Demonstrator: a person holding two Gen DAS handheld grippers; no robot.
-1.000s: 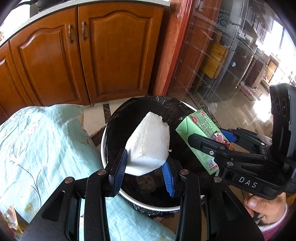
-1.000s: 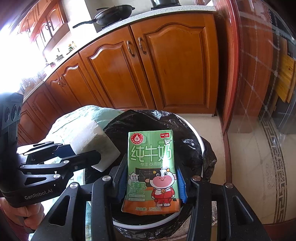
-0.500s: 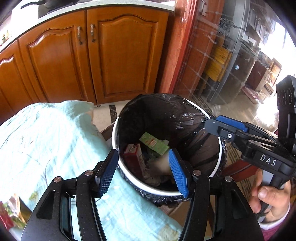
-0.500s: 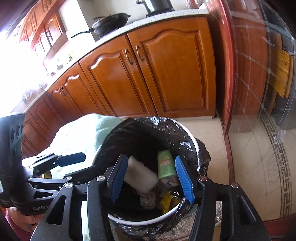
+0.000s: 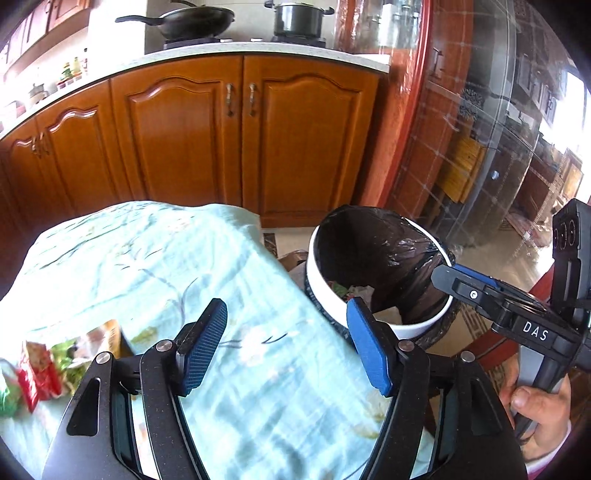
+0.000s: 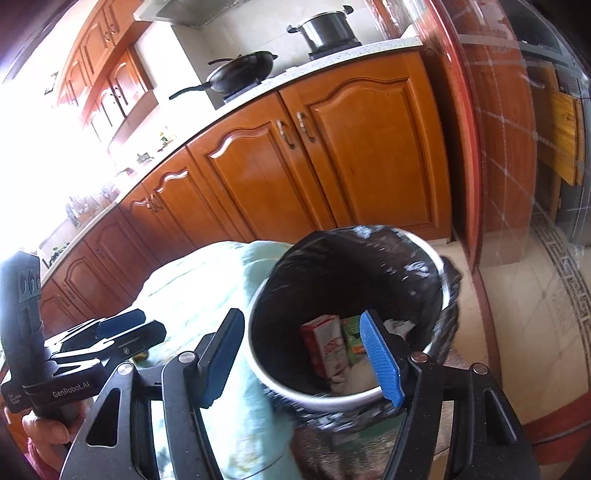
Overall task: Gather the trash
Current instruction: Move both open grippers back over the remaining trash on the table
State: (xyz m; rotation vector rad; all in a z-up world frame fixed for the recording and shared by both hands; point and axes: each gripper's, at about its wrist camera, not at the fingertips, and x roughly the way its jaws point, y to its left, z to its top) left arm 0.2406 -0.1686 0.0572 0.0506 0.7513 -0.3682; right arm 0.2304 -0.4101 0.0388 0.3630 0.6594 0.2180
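A white bin (image 5: 384,325) (image 6: 343,397) lined with a black bag stands beside the table. Inside it lie a red carton (image 6: 325,343), a green milk carton (image 6: 352,338) and a white foam block (image 6: 358,378). My left gripper (image 5: 286,343) hangs over the pale green tablecloth (image 5: 155,258), its jaws opening with nothing between them. My right gripper (image 6: 301,350) sits over the bin's near rim, jaws opening and empty. Red and green wrappers (image 5: 33,376) lie blurred at the table's left edge. Each gripper shows in the other's view: the right gripper (image 5: 476,295), the left gripper (image 6: 110,332).
Wooden kitchen cabinets (image 5: 229,140) run behind the table and bin, with a wok (image 5: 192,22) and a pot (image 5: 295,18) on the counter. A red pillar (image 5: 410,110) and a glass partition stand to the right. A hand (image 5: 535,413) grips the right tool.
Both grippers let go: the foam block and the green milk carton dropped into the bin. Both jaws widened. The left gripper swung left, from over the bin to over the tablecloth.
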